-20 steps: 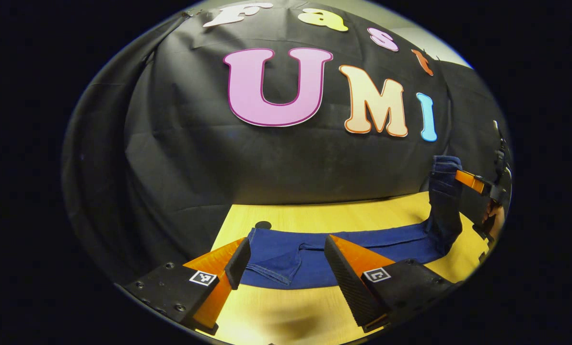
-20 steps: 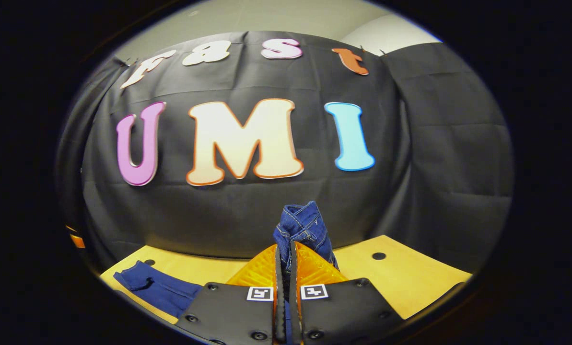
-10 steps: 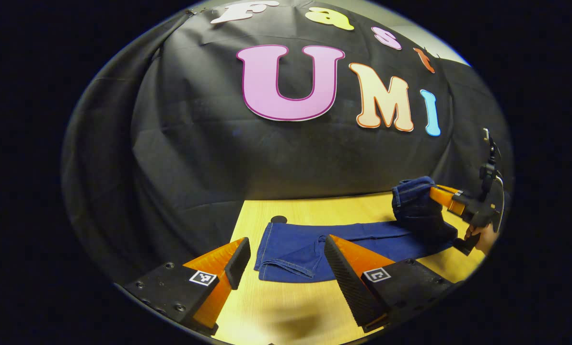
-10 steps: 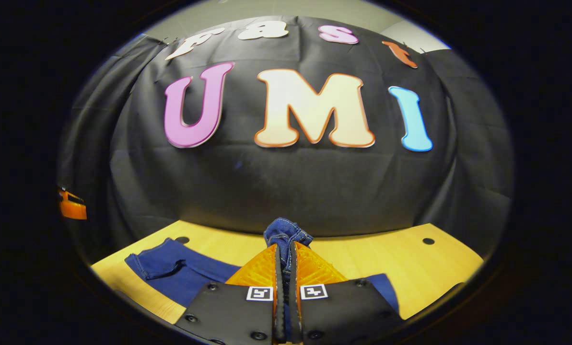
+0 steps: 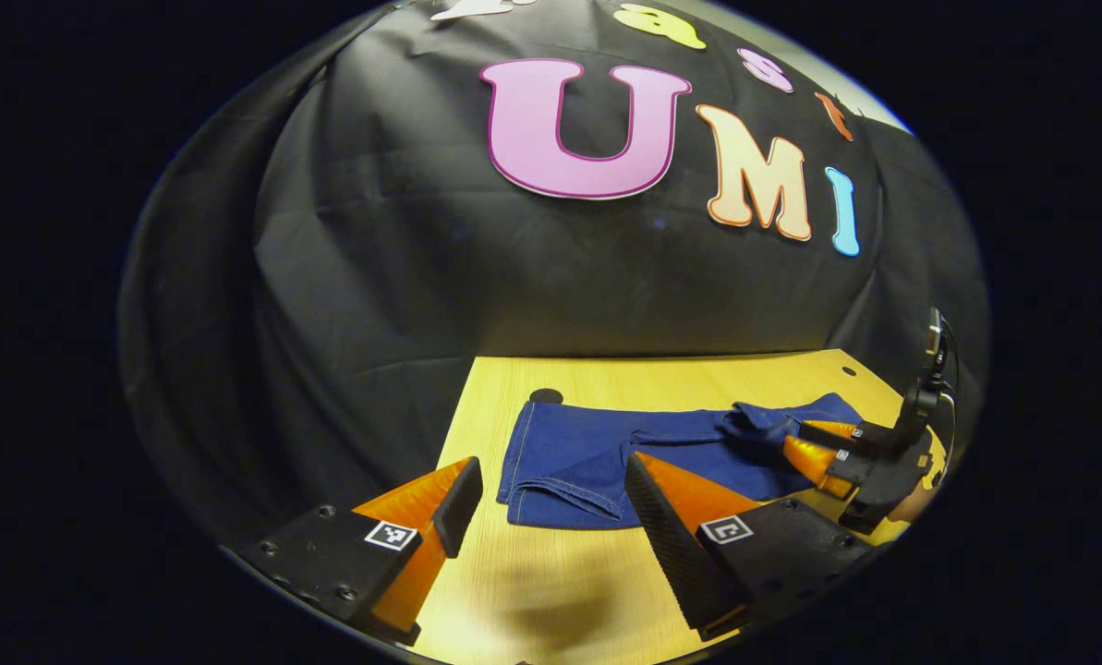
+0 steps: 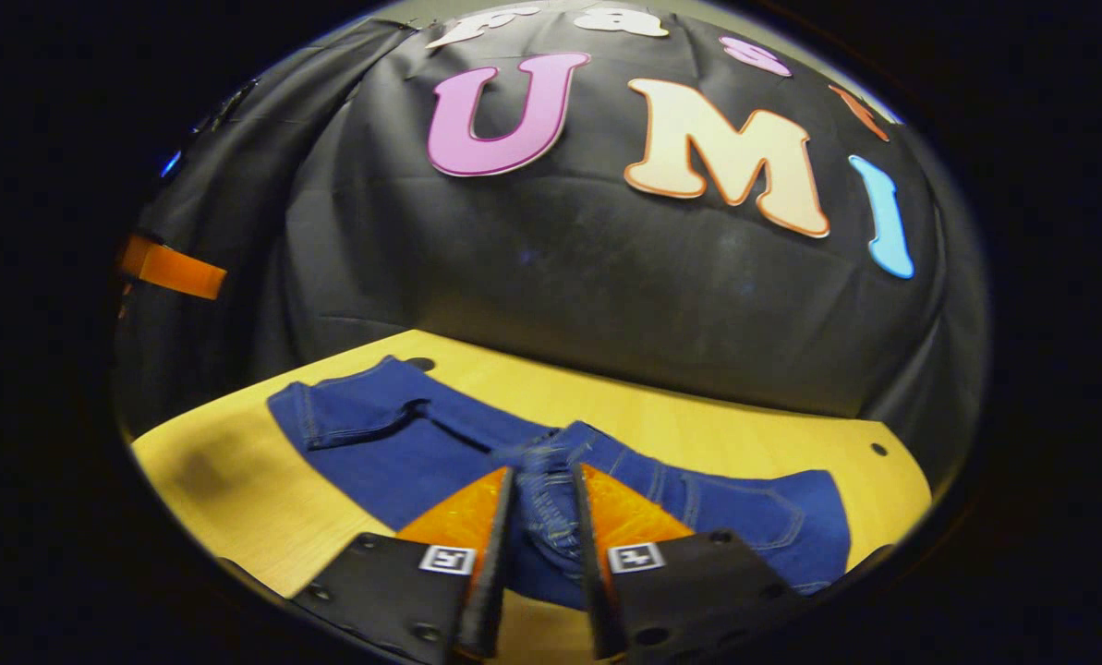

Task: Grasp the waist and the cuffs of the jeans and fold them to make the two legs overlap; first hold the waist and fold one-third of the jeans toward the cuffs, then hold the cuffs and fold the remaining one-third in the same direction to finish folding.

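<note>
Two grippers: both in play, one over each end of the jeans, which are spread across the yellow wooden table in front of the black cloth wall.
Left gripper: fingers spread wide with nothing between them, hovering just above the table near the cuff end. You can see its orange finger poking in at the left edge of the right gripper view too.
Right gripper: low over the folded part of the jeans, fingers a little apart with a bunched ridge of denim sitting in the gap. Honestly can't say if the pads are pressing the cloth or just straddling it. From the left gripper view you see it at the far right, resting down on the denim, with a bit of the hand holding it.
Jeans: lying flat on the table, legs running left to right. The waist part with the back pocket is laid over the legs on the right side, so there's a doubled layer there.
Cuffs: at the left end, flat, hem stitching visible, just beside a dark round hole in the table.
Table: bare wood in front of the jeans, with a soft shadow on it.
</note>
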The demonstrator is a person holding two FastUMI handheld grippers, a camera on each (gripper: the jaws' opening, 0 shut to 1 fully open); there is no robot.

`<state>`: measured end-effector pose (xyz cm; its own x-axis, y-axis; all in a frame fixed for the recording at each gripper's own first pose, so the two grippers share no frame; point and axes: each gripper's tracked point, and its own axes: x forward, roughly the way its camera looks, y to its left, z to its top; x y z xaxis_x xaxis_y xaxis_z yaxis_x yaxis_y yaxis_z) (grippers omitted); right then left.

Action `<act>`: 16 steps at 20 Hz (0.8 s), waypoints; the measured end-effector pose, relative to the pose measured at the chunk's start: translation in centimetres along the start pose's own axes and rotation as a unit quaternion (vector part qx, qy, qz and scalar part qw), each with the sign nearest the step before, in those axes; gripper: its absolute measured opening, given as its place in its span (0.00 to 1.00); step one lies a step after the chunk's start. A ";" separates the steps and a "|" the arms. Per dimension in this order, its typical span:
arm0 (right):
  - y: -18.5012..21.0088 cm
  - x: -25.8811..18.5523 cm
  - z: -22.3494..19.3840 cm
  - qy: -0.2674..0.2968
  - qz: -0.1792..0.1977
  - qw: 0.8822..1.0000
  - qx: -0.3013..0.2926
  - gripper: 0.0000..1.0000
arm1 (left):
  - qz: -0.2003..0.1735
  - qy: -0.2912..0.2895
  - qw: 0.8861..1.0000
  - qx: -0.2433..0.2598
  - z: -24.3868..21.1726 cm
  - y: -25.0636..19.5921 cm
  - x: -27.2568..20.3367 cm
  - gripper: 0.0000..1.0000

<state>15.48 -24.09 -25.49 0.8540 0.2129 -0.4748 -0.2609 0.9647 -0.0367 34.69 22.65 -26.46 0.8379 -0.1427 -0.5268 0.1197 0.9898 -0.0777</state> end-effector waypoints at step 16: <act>-8.8 -9.7 1.0 0.023 -0.086 0.996 -0.027 0.99 | 0.009 0.130 0.991 0.030 -8.9 3.7 11.8 0.95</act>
<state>9.96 -34.47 -19.67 0.8664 0.0371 -0.4979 -0.1378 0.9763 -0.1670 40.29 24.61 -40.53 0.6749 -0.1132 -0.7292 0.1443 0.9893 -0.0200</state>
